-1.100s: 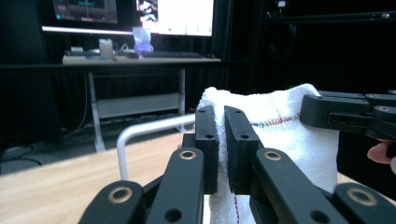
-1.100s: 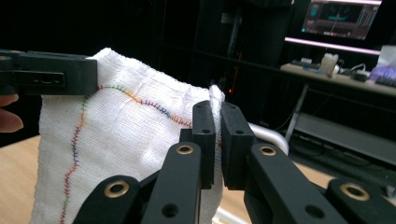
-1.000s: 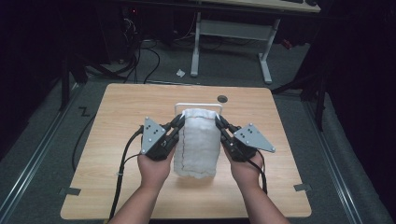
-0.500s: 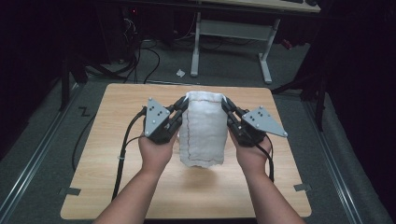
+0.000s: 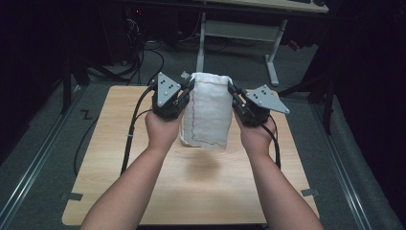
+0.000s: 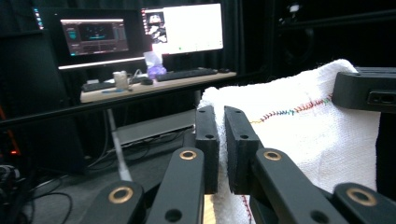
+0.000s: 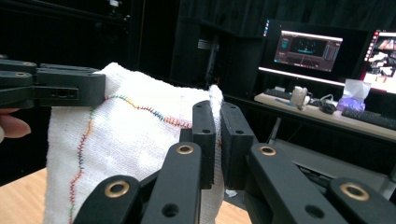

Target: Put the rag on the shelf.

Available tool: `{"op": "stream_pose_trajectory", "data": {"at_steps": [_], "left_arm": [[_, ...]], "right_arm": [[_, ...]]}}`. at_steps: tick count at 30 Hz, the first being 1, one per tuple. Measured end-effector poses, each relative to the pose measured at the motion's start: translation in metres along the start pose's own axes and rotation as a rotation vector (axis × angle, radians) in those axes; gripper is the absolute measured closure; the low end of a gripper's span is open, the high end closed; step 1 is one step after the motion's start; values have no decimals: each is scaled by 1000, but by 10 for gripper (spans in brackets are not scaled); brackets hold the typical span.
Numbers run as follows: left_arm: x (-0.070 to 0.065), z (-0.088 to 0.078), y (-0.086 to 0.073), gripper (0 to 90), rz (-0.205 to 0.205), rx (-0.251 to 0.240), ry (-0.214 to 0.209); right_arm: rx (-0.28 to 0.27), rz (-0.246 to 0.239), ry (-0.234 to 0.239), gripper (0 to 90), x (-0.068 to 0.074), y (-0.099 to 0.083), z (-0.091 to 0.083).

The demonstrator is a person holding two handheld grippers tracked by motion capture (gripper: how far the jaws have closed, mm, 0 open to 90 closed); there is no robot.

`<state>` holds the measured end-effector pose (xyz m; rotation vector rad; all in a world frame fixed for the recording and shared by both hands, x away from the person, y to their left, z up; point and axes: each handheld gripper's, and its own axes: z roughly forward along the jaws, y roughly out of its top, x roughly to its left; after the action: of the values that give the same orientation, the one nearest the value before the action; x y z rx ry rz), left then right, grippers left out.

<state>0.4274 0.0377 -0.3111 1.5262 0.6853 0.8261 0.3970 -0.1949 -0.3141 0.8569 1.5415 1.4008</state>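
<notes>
A white towel (image 5: 208,115) with a multicoloured stitched seam hangs upright above the wooden table (image 5: 119,143), its lower edge off the surface. My left gripper (image 5: 188,85) is shut on its upper left corner and my right gripper (image 5: 233,91) on its upper right corner. In the left gripper view the left gripper's (image 6: 220,122) jaws pinch the towel's (image 6: 303,135) edge, with the right gripper (image 6: 366,88) beyond. In the right gripper view the right gripper (image 7: 217,116) pinches the towel (image 7: 130,135), and the left gripper (image 7: 56,88) holds its far corner.
A white-legged desk (image 5: 239,28) stands past the table's far edge, with cables (image 5: 143,52) on the floor to the left. A desk with lit monitors (image 6: 182,28) and a keyboard (image 6: 187,73) sits farther off. Tape marks (image 5: 72,196) lie near the table's front corners.
Both hands have risen and moved away from the person, lifting the towel off the table; it lay on the surface earlier and now hangs between the grippers.
</notes>
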Motion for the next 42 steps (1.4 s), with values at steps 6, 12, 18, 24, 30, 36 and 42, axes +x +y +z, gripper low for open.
{"op": "stream_pose_trajectory", "data": {"at_steps": [6,12,18,24,30,36,42], "left_arm": [[16,23,3,850,8,11,19],[30,45,1,849,-6,23,38],[46,66,-12,846,-48,55,67],[59,93,-33,843,-104,148,81],[66,107,-53,837,-157,242,50],[68,108,-67,825,-187,285,30],[71,109,-68,701,-230,276,21]], "right_arm": [[27,15,-4,861,-12,0,31],[47,22,-7,861,-22,1,57],[97,15,16,860,-28,0,86],[191,-40,-7,860,-29,-12,114],[287,-7,-10,859,-34,-30,131],[338,-9,5,857,-33,-50,135],[350,-11,-7,810,-32,-54,137]]}}
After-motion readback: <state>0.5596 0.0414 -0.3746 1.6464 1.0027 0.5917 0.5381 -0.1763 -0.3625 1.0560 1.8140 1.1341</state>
